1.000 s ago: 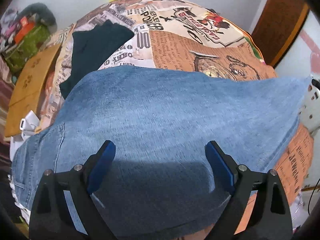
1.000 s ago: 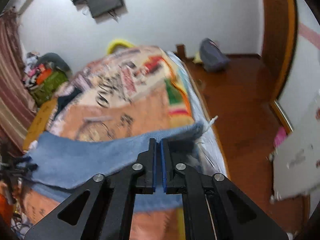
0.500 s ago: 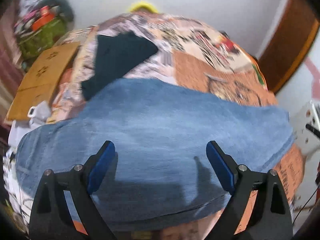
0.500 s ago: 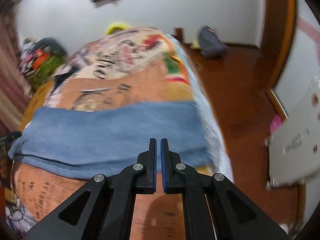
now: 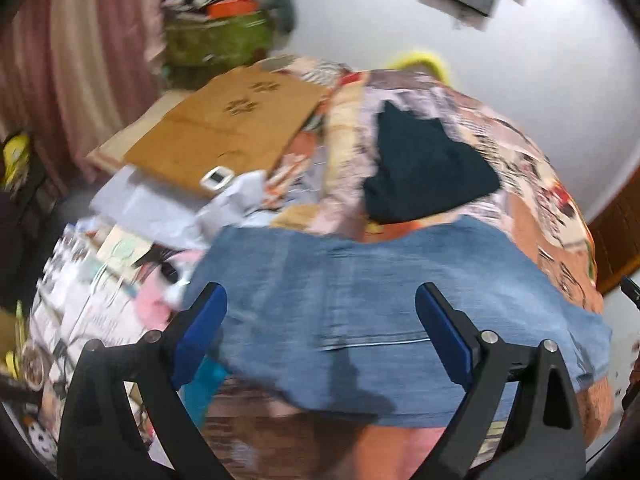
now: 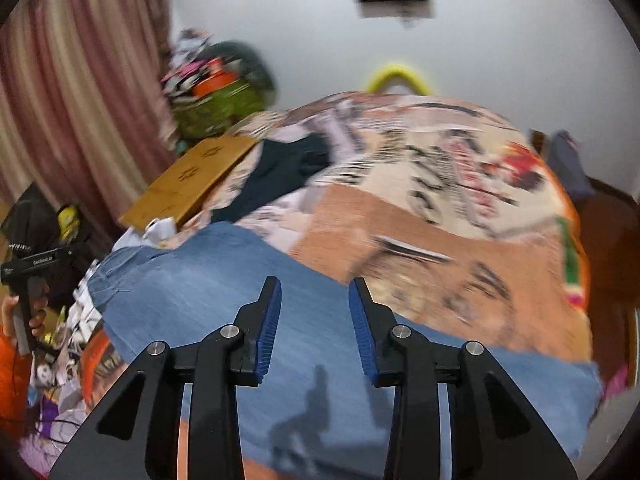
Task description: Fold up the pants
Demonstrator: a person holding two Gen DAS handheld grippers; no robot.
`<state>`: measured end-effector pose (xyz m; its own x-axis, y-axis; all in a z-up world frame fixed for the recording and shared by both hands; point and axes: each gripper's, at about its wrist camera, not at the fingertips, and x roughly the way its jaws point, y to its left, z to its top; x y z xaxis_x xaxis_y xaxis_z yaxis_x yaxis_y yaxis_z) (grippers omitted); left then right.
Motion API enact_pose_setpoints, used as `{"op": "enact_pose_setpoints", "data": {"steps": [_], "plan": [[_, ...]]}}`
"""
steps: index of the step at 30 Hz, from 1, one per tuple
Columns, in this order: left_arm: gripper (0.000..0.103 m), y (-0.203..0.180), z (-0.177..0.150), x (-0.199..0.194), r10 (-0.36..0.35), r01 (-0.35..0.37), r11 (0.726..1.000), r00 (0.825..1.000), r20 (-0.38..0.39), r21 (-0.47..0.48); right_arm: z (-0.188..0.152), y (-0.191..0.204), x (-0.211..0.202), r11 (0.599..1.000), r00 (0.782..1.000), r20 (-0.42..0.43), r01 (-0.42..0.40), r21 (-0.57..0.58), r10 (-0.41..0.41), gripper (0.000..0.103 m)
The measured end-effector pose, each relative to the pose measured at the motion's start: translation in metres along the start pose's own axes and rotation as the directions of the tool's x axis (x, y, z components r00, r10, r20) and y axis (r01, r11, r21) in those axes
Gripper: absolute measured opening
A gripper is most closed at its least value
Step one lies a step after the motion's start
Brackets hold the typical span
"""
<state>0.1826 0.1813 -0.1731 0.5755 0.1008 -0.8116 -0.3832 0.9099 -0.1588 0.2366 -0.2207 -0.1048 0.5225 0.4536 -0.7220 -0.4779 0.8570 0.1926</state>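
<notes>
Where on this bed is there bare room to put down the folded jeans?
Free: the printed bedspread beyond the blue denim jeans, right of the dark folded garment. Crowded: the left edge, with the brown cardboard sheet and white papers.

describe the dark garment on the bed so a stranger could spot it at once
Find the bed with the newspaper-print cover. Blue jeans lie across its near end; just beyond them, toward the cardboard sheet, sits a crumpled garment. It is the only plain dark teal thing on the cover.
</notes>
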Motion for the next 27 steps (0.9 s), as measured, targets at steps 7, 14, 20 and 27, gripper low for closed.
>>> {"op": "enact_pose_setpoints", "data": {"steps": [7, 14, 20, 27], "plan": [[0.096, 0.07, -0.022, 0.041, -0.054, 0.027, 0.977, 0.991, -0.124, -0.211, 0.027, 0.053, 0.078, 0.989, 0.993, -0.093, -0.08, -0.121, 0.069, 0.04], [0.095, 0.071, -0.045, 0.084, -0.247, 0.177, 0.936, 0.946, -0.209, -0.305, 0.055, 0.084, 0.163, 0.979, 0.969, -0.223, -0.14, -0.147, 0.105, 0.041], [0.065, 0.057, -0.035, 0.086, -0.219, 0.177, 0.954, 0.963, -0.158, -0.244, 0.063, 0.09, 0.222, 0.981, 0.931, -0.351, -0.153, -0.12, 0.102, 0.041], [0.013, 0.064, -0.033, 0.074, -0.116, 0.109, 0.982, 0.993, -0.036, -0.154, 0.051, 0.101, 0.234, 0.975, 0.93, -0.352, -0.168, -0.143, 0.108, 0.027]]}}
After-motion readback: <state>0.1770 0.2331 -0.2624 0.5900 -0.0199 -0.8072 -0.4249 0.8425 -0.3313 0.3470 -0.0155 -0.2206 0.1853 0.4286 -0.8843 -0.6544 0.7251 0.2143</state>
